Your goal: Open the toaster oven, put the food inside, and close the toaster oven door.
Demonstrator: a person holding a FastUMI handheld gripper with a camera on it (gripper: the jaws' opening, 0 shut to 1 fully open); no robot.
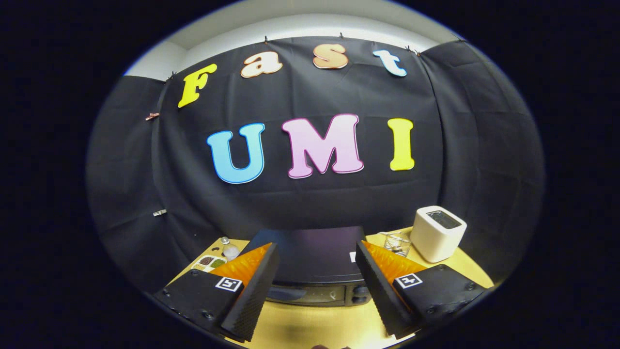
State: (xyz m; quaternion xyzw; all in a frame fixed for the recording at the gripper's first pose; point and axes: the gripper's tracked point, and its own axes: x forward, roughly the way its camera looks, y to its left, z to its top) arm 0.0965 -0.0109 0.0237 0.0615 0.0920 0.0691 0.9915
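- Booth wall (310, 194): a black cloth is hung behind everything, with a pale wall and ceiling strip seen above it.
- Counter (310, 325): a yellowish wooden surface is seen below and between the fingers, carrying all the items listed here.
- Toaster oven (310, 257): a dark, box-shaped appliance is placed just ahead of the fingers, centred between them. Its flat top is viewed from above; its front, with a handle and knobs, is faced toward the tool. The door appears closed.
- Tool (315, 286): the two fingers are spread wide apart, with nothing held between them. It is held above the counter, in front of the oven.
- White container (440, 232): a rounded, open-topped white box is set beyond the right finger, to the right of the oven.
- Wire rack (397, 242): a small metal object is seen between the oven and the white container; its detail cannot be made out.
- Divided tray (209, 261): a small compartmented dish with dark and green contents is placed beyond the left finger.
- Small bottle (228, 248): a clear bottle is stood just beside the tray.
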